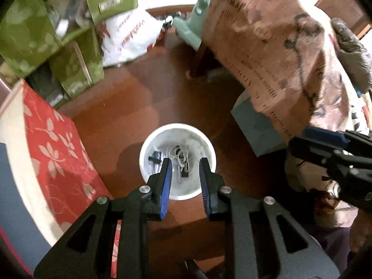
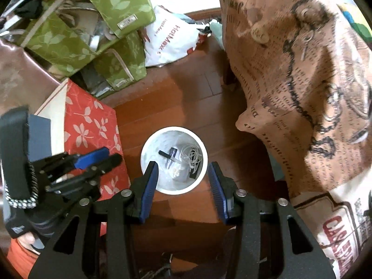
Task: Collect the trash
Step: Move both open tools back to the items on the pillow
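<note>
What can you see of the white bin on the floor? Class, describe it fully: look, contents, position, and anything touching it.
The white bin is a small round container with a smooth, plastic-looking rim. It stands upright and open on the reddish wooden floor, seen from almost straight above. Inside lie a tangle of white cord, some small black pieces and pale crumpled scraps. A red flowered box stands at one side, a printed brown cloth at the other. Neither visibly touches it, and both grippers are above it, empty.

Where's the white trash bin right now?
White bin stands on the wood floor, low centre in both wrist views, between the red floral box and the printed cloth.
</note>
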`<action>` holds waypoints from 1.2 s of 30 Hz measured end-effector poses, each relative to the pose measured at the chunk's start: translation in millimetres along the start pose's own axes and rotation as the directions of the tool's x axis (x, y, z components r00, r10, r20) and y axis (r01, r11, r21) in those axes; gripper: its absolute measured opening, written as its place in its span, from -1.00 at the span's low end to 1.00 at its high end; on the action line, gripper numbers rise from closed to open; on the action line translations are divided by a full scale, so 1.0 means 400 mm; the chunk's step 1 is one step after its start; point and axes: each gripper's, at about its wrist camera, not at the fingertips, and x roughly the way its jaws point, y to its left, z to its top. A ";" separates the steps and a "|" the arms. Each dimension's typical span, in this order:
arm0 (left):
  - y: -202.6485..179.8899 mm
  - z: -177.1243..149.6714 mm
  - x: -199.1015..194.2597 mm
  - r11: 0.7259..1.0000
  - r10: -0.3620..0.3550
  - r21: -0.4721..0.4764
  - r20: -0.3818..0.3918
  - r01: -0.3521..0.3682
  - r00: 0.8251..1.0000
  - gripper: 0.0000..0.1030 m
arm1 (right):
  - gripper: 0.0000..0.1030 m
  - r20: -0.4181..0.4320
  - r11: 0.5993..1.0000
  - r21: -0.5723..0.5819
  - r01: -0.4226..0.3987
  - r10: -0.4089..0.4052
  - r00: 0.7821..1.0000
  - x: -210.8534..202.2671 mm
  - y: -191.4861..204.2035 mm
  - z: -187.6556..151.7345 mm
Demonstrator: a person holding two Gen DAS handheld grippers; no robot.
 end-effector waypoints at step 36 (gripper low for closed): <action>-0.620 -0.048 -0.721 0.920 -0.206 0.393 0.521 -0.018 0.828 0.13 | -0.01 0.607 0.961 0.190 0.199 -0.275 0.745 -0.816 -0.227 -0.301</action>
